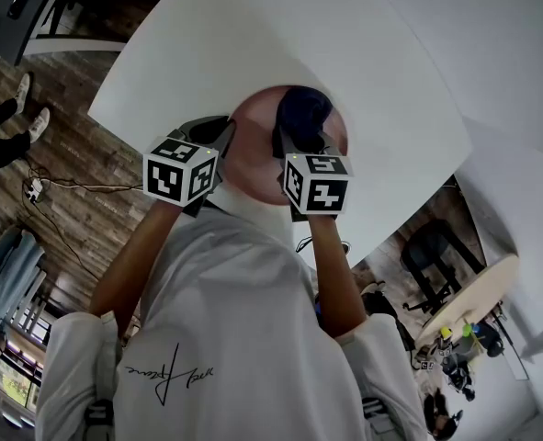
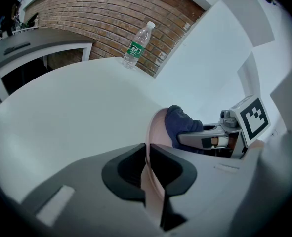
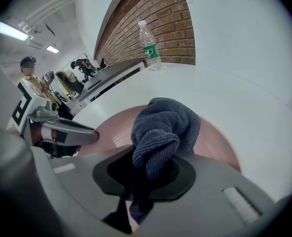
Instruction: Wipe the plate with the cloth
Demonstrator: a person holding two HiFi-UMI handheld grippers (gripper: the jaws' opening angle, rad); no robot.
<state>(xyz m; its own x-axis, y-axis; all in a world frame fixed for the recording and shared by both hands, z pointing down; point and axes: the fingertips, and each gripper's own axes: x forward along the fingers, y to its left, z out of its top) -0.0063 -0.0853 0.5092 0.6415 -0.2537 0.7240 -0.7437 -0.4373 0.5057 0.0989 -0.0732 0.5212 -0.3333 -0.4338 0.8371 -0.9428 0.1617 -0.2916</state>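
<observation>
Bright even light, strong fisheye distortion, dark corners

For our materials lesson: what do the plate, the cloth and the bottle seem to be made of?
The plate: smooth pink, faint sheen, thin rim; ceramic or plastic, unclear.
The cloth: dark blue, looped ribbed pile; likely microfibre.
The bottle: clear, green label; likely plastic.

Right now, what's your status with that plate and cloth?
Left tool shut on pink plate rim. Right tool shut on blue cloth, cloth against plate. Water bottle far back on table, not in the way.
</observation>
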